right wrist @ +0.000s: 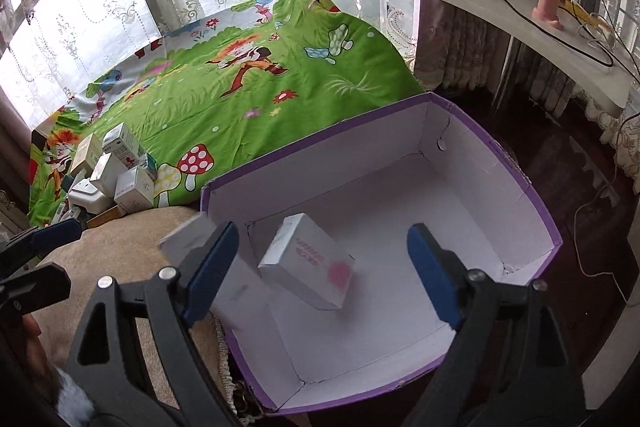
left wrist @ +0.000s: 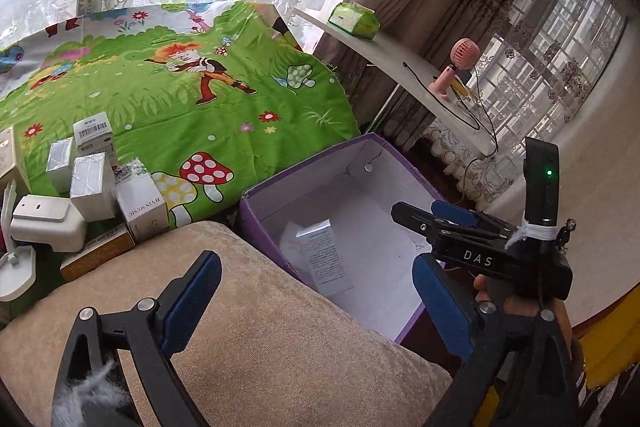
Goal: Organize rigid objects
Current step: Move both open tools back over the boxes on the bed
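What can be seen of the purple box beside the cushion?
The purple box is an open cardboard carton, lidless, purple outside and white inside, with creased, slightly scuffed walls. It sits upright against the beige cushion, below the green cartoon cloth. Inside is a small white carton, tilted and blurred. The right gripper hangs open above it.

Both wrist views look steeply down, sharing the purple box (left wrist: 256, 203) (right wrist: 536, 195).
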The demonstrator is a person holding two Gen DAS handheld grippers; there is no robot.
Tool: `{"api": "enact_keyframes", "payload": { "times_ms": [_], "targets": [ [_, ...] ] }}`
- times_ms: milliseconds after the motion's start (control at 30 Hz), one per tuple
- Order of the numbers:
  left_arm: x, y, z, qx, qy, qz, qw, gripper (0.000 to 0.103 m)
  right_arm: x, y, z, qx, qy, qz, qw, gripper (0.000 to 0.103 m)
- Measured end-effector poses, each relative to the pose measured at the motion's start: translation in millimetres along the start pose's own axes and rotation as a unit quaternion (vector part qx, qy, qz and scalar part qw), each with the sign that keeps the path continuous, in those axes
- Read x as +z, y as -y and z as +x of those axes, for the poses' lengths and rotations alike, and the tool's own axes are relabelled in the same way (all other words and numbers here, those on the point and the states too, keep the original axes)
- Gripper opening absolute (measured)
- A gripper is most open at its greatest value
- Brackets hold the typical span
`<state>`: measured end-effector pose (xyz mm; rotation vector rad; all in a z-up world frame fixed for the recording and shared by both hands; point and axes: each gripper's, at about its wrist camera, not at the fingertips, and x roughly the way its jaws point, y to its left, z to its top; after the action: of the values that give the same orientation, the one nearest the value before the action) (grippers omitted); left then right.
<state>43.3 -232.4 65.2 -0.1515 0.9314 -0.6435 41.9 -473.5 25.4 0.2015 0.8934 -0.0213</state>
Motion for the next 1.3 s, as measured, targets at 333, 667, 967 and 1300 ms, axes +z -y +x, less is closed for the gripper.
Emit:
{"api": "enact_keyframes", "payload": {
  "times_ms": [333,667,967,1300],
  "targets": [
    [-14,-49,-55,0.09,0.067,-0.037,0.993,0.097,1,-37,-2,0.025,0.006,-0.043,0.999,0.088],
    [-57,-123,-119,0.188,0.106,-0.118,0.9693,0.097,-9,-110,8,0.08,-0.019,-0.097,0.992,0.088],
    [-99,-185,-164,0.245,0.115,-0.194,0.9429,0.097,-19,-154,21,0.089,-0.042,-0.148,0.984,0.088],
    [-105,-237,-169,0.299,0.054,-0.244,0.9211,0.097,-17,-181,30,0.099,-0.053,-0.17,0.979,0.088]
  ]
}}
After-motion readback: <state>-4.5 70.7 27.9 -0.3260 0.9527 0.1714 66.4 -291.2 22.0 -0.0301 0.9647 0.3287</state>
